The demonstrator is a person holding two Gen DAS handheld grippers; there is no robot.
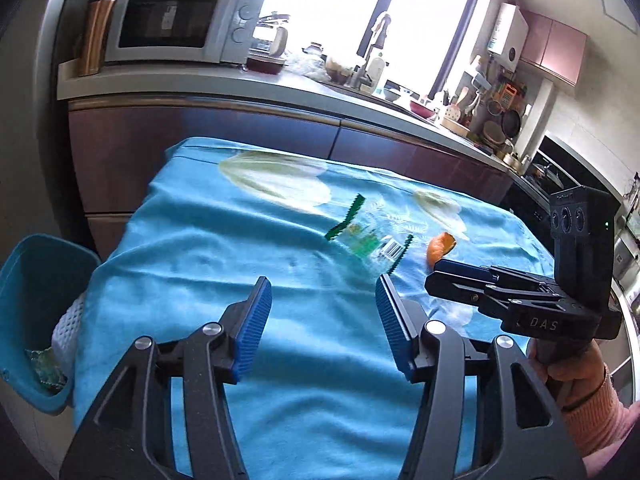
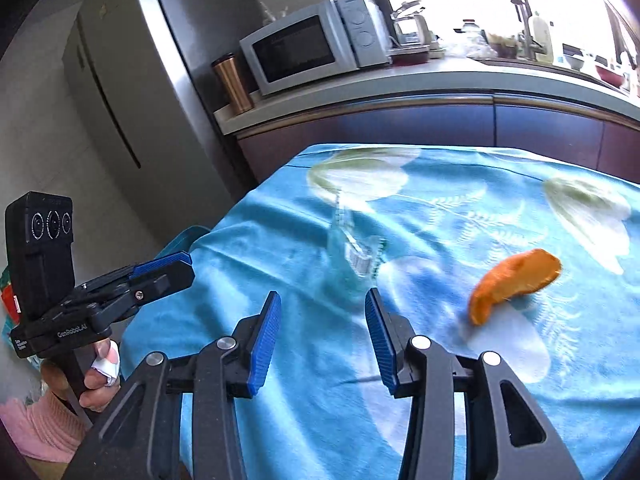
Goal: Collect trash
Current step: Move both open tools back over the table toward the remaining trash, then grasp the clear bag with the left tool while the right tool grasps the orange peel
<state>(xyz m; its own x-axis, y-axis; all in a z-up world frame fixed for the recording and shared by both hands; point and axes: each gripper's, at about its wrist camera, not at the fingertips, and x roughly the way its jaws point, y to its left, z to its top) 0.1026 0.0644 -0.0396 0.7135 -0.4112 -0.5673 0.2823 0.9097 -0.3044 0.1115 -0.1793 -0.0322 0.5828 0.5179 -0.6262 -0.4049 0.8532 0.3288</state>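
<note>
A clear plastic wrapper (image 1: 372, 240) with green zigzag edges and a barcode lies on the blue tablecloth (image 1: 200, 240); it looks blurred in the right wrist view (image 2: 356, 256). An orange peel (image 1: 440, 246) (image 2: 516, 284) rests to the right of it. My left gripper (image 1: 324, 292) is open above the cloth, short of the wrapper, with nothing between its fingers. My right gripper (image 2: 323, 300) is open too and holds nothing; its tips sit just short of the wrapper, with the peel off to the right. Each gripper shows in the other's view: right (image 1: 436, 276), left (image 2: 176, 268).
A blue bin (image 1: 36, 312) with some trash inside stands below the table's left edge. Behind the table runs a counter (image 1: 280, 88) with a microwave (image 1: 180, 20), a copper tumbler (image 2: 232, 84) and dishes near the sink. A grey fridge (image 2: 112, 92) is at the far left.
</note>
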